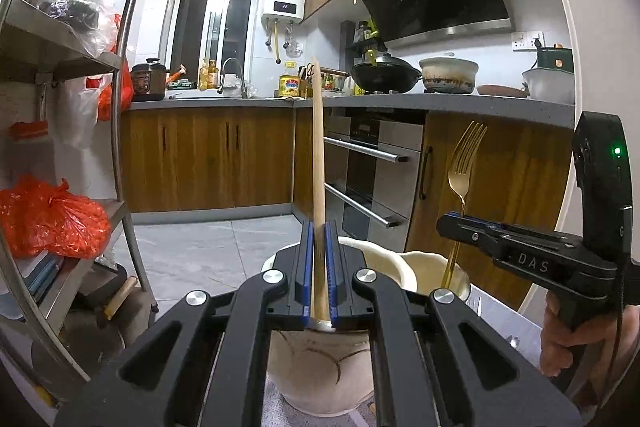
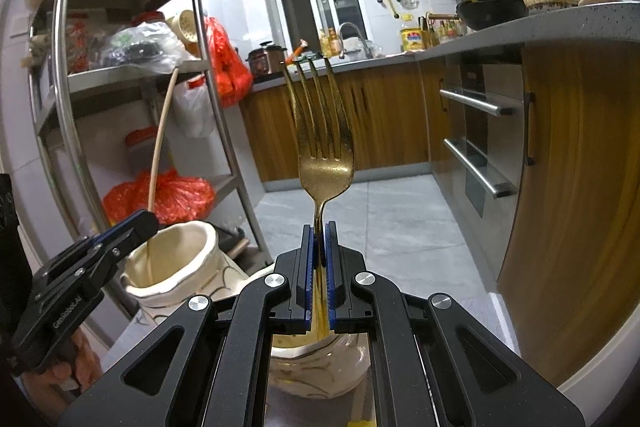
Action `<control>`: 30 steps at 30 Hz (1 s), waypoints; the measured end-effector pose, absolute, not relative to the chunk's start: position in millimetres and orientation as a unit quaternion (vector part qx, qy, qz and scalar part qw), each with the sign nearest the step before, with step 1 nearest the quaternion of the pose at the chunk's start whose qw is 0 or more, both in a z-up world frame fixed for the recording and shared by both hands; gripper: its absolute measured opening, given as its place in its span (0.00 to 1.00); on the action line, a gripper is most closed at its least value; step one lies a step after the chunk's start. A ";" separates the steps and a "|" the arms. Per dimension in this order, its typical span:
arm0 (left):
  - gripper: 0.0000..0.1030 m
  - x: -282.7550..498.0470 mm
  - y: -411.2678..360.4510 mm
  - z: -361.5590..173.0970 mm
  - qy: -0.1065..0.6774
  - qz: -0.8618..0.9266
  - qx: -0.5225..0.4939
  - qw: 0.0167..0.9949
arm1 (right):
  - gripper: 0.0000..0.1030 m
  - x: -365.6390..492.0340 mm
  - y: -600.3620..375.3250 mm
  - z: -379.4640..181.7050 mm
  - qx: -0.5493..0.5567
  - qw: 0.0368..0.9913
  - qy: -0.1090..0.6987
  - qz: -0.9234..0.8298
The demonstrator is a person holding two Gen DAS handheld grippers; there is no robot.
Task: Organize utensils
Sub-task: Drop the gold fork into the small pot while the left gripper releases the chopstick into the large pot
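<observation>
My left gripper (image 1: 319, 227) is shut on a pale wooden chopstick (image 1: 318, 147) that stands upright. Its lower end reaches into a cream ceramic jar (image 1: 316, 363) under the fingers. To the right, my right gripper (image 1: 452, 223) is shut on the handle of a gold fork (image 1: 466, 163), tines up, over a second cream jar (image 1: 430, 263). In the right wrist view the right gripper (image 2: 319, 227) clamps the fork (image 2: 326, 163) above that jar (image 2: 320, 367). The left gripper (image 2: 140, 223) holds the chopstick (image 2: 162, 139) in the other jar (image 2: 188, 259).
A steel shelf rack (image 1: 120, 131) with orange plastic bags (image 1: 48, 223) stands close on the left. Wooden cabinets, a built-in oven (image 1: 372, 171) and a grey counter with a wok (image 1: 384, 73) lie beyond. A white sheet (image 1: 504, 327) lies by the jars.
</observation>
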State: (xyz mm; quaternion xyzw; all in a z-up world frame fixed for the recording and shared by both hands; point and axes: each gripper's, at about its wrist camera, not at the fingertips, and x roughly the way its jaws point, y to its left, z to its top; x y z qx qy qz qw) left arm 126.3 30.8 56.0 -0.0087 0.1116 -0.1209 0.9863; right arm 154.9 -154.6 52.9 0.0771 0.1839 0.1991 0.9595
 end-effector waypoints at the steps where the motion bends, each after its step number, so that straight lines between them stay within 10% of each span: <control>1: 0.06 126.3 30.8 56.0 0.111 -0.119 -0.009 0.987 | 0.06 154.7 -154.8 52.5 0.078 0.959 0.184 0.199; 4: 0.09 127.4 32.9 55.8 0.111 -0.113 -0.013 0.987 | 0.06 156.8 -156.6 50.0 0.079 0.960 0.183 0.196; 8: 0.50 127.3 34.6 54.2 0.108 -0.100 -0.016 0.989 | 0.06 159.6 -160.7 46.4 0.087 0.960 0.185 0.192; 30: 0.64 129.9 43.3 52.3 0.108 -0.086 -0.027 0.990 | 0.24 165.5 -167.5 42.1 0.093 0.960 0.198 0.172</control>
